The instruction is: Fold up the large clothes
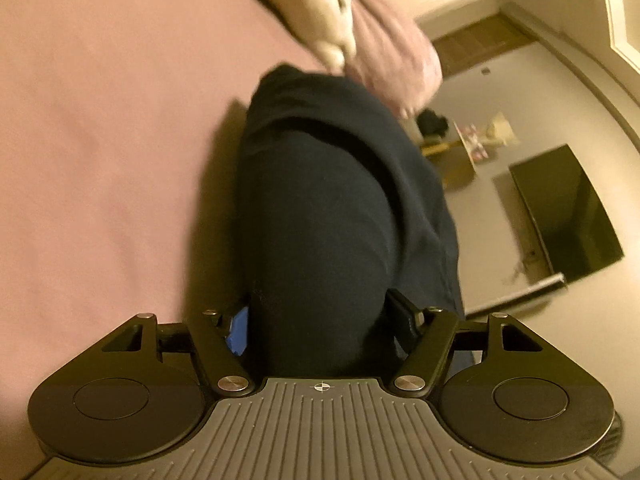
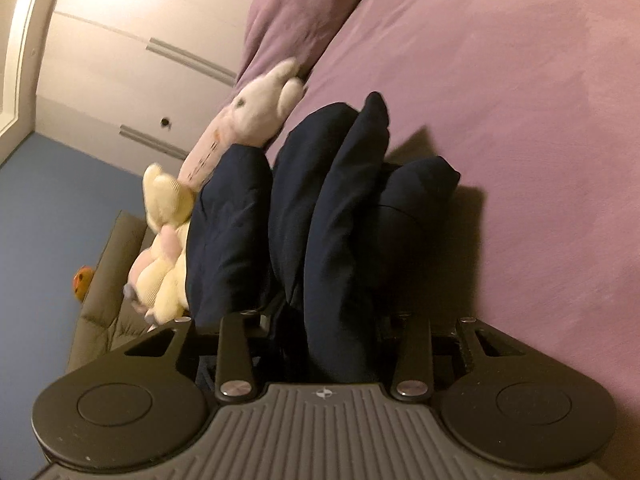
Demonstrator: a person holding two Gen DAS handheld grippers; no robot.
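The navy garment [image 1: 336, 216] lies on the purple bedsheet [image 1: 100, 140], its long axis running away from you toward the pillow [image 2: 296, 20]. Your left gripper [image 1: 324, 328] and right gripper [image 2: 324, 328] each clamp bunched folds of it. Plush toys [image 2: 168, 236] sit just beside it; open sheet lies on the other side.

Dim warm indoor light, heavy fisheye warping, motion blur, soft shadows
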